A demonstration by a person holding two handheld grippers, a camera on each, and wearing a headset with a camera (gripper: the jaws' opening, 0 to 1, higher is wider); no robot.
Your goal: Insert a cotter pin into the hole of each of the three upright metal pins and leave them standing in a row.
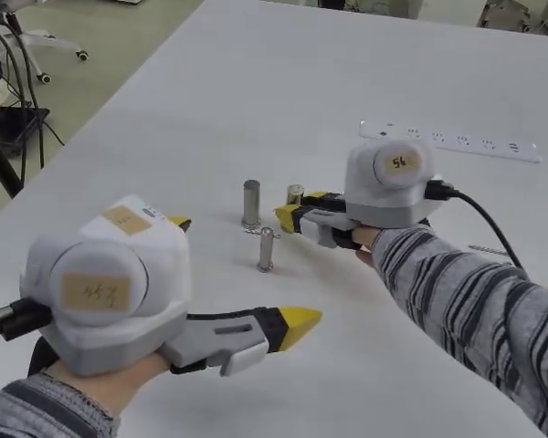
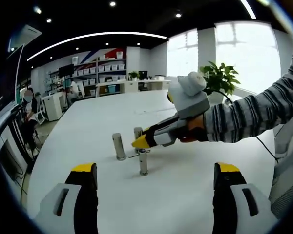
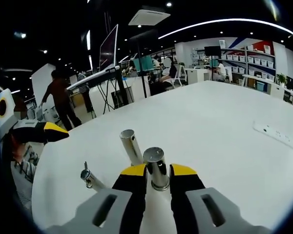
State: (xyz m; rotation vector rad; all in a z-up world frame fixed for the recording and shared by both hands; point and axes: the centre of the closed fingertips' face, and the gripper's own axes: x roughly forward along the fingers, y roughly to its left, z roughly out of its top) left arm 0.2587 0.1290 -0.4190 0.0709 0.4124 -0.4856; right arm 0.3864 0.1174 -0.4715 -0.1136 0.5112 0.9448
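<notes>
Three metal pins (image 1: 251, 203) stand on the one worktop (image 1: 347, 82). Besides that first one there is a second pin (image 1: 267, 248) nearer the camera and a third pin (image 1: 295, 194) between the jaws of the right gripper (image 1: 292, 208). One cotter pin (image 1: 260, 233) can be made out, at the second pin. There are two grippers, the other being the left gripper (image 1: 240, 270). One white power strip (image 1: 447, 141) lies farther back. One thin sliver (image 1: 489, 249) is too small to tell.

My left gripper (image 1: 241, 270) and right gripper (image 1: 286, 216) are pale grey rounded shells with black, yellow-tipped jaws and tan labels (image 1: 400, 162) on round caps. Black cables (image 1: 479, 214) trail from both; my sleeves (image 1: 475, 292) are grey, dark-striped.
</notes>
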